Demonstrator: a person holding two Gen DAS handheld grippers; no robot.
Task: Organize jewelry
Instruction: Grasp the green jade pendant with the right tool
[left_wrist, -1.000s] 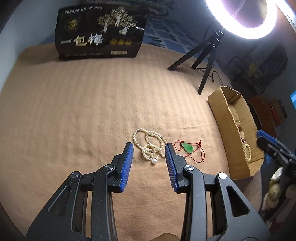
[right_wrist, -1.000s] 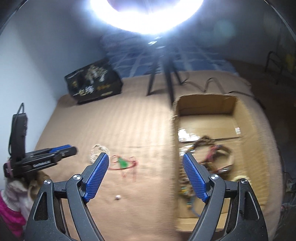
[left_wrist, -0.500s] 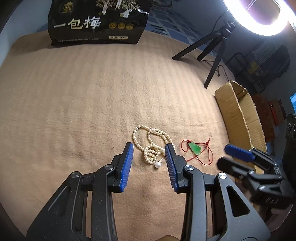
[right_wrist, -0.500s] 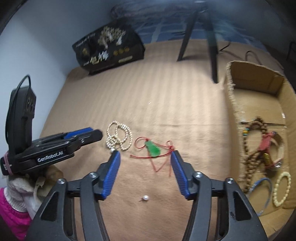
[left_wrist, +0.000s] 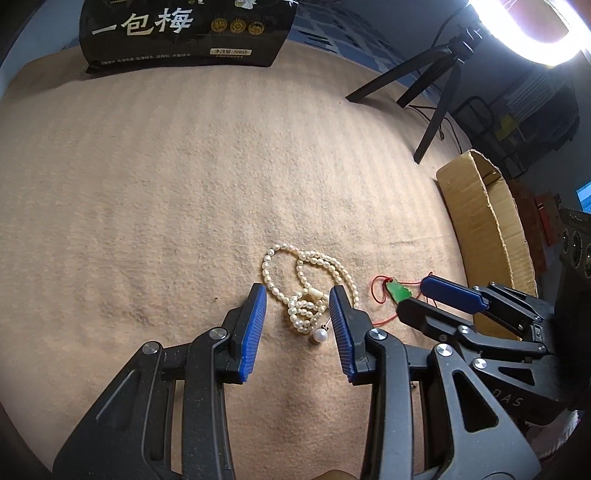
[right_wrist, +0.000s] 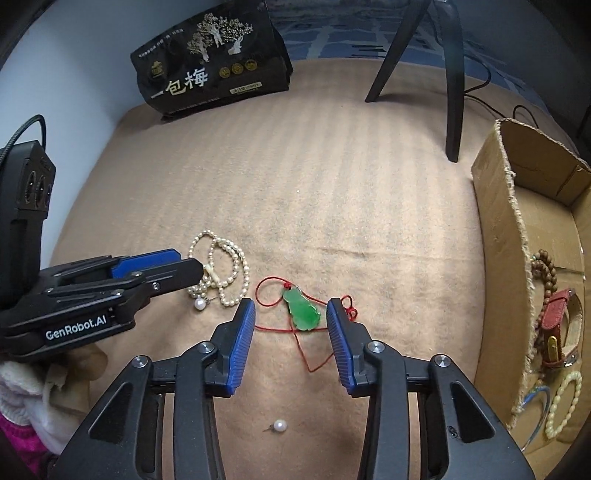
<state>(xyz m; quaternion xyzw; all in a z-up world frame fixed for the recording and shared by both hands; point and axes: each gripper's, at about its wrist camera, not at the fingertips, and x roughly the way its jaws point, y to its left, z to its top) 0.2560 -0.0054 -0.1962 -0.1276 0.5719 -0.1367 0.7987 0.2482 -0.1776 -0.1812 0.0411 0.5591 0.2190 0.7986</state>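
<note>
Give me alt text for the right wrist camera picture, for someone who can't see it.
The open right gripper straddles a green pendant on a red cord, lying on a tan blanket. To its left the left gripper reaches over a pearl necklace; a loose pearl earring lies nearer the camera, and a cardboard box of bracelets stands right.

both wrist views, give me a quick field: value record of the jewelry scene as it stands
surface: tan ribbed blanket
left gripper: open, fingers either side of the bunched white pearl necklace
right gripper: open, fingers either side of the green gourd-shaped pendant on red cord
loose item: single white pearl earring on the blanket, below the right gripper
container: brown cardboard box, to the right
in box: brown wooden bead strand, red-strapped watch, pale bead bracelet
background: black snack bag with white Chinese lettering, black tripod legs
</note>
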